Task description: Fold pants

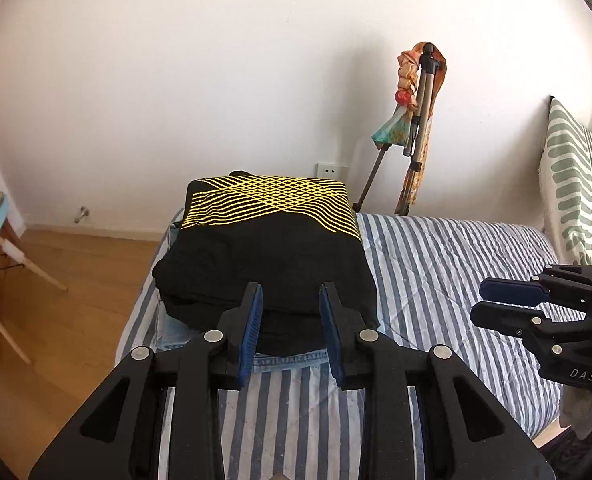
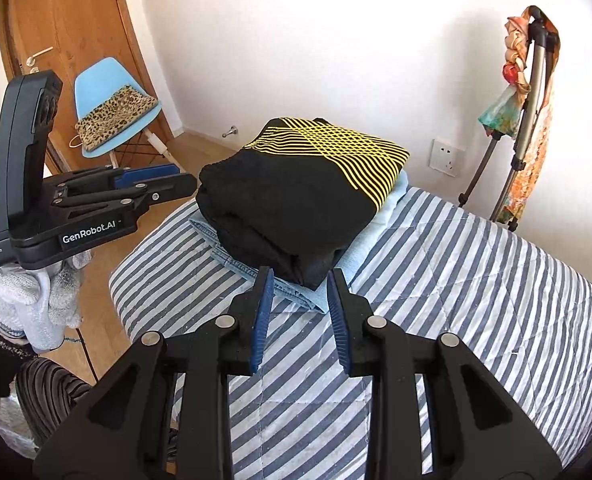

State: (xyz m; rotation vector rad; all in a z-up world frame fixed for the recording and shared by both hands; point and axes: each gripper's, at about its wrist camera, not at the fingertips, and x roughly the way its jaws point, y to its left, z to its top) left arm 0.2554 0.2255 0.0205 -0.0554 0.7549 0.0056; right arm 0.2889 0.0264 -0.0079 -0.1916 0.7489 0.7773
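Pants (image 1: 263, 264) lying folded atop jeans (image 2: 231, 254); hovering empty, left claw (image 1: 289, 300), right claw (image 2: 300, 280), both part-open; finishing.

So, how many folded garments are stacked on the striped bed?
2 can be told: folded black pants with yellow line pattern on top, and a folded light blue denim garment beneath, on the blue-and-white striped bed cover. Further layers may be hidden.

Both wrist cams look down-fwd, near; share bed (image 1: 436, 264) corner.
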